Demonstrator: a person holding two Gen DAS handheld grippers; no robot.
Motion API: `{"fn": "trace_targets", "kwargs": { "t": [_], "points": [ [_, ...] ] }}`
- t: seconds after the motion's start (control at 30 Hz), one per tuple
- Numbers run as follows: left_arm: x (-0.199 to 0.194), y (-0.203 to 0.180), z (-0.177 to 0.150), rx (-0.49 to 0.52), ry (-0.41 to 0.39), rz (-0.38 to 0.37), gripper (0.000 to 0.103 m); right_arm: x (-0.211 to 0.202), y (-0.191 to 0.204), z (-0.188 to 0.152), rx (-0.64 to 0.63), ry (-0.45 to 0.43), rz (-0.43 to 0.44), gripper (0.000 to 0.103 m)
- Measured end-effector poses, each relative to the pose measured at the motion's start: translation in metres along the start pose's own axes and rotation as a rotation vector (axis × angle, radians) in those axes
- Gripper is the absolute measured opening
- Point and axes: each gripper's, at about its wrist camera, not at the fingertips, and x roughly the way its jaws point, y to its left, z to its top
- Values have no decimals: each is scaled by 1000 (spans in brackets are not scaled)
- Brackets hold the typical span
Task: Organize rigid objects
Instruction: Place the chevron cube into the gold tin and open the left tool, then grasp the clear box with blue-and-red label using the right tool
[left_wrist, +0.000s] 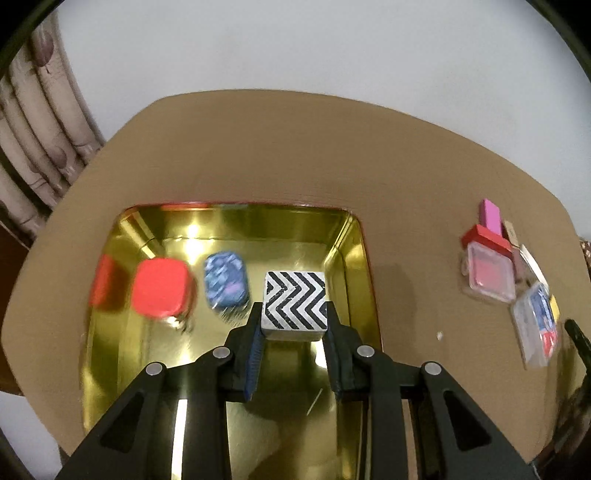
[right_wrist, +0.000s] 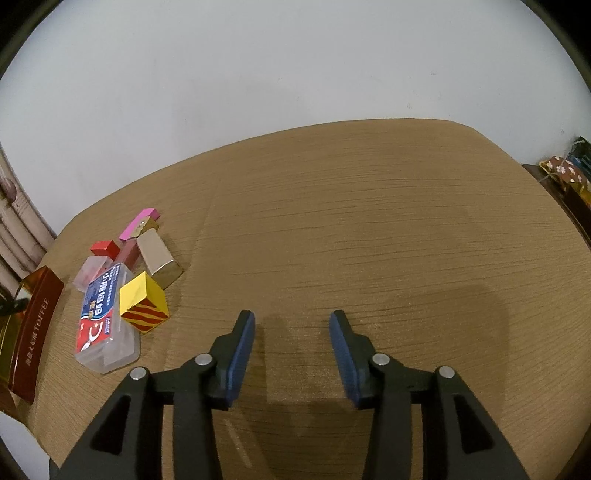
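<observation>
Now, grip: left gripper (left_wrist: 294, 314) clamps black-and-white chevron cube (left_wrist: 294, 300) above shiny gold metal tray (left_wrist: 354, 258), at its 3 o'clock.
Right gripper (right_wrist: 291, 325): fingers apart, empty.
Risk: releasing early could bounce it into blue patterned block (left_wrist: 226, 280).

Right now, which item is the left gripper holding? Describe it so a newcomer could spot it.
Find the gold tin on the brown table. At its right side, the left gripper clamps a cube. Unlike the red block and blue box beside it, it has black-and-white zigzags.
</observation>
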Motion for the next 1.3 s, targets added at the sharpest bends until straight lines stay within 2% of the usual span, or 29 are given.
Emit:
{"fn": "trace_targets", "kwargs": {
  "t": [0.17,0.27,0.37,0.5,0.57,0.67,0.73,0.9,0.93,0.97,1.03,1.1,1.17,1.3],
  "points": [
    [21,-2,11,4,-4,32,26,0,2,-1,-5,5,0,47],
    [32,2,14,-21,38,2,27,0,3,-1,-5,6,-1,47],
    [30,4,17,-19,27,7,28,0,3,-1,-4,6,0,48],
    [10,10,13,-22,-3,27,48,0,2,0,-1,7,1,48],
    [-10,9,7,-46,-33,15,50,0,2,0,-2,7,1,48],
    [-51,10,-15,-93,-111,-13,58,-1,2,-1,4,1,6,48],
    [-82,1,-37,-82,-175,-20,62,-3,2,-1,6,-4,15,48],
    [-125,-26,-97,-41,-252,-25,68,-24,24,-4,-101,-23,117,48],
    [-128,-30,-109,-38,-260,-22,75,-30,34,-4,-126,4,193,48],
    [-132,-34,-122,-36,-264,-17,77,-35,48,-4,-162,28,250,48],
    [-136,-45,-152,-20,-257,-12,78,-44,75,-3,-234,42,289,48],
    [-140,-51,-177,14,-235,-5,79,-41,107,0,-312,111,338,49],
    [-141,-51,-194,29,-226,-3,79,-38,132,5,-385,108,302,49],
    [-142,-44,-214,7,-213,-23,79,-20,169,20,-467,162,262,49]
  ]
}}
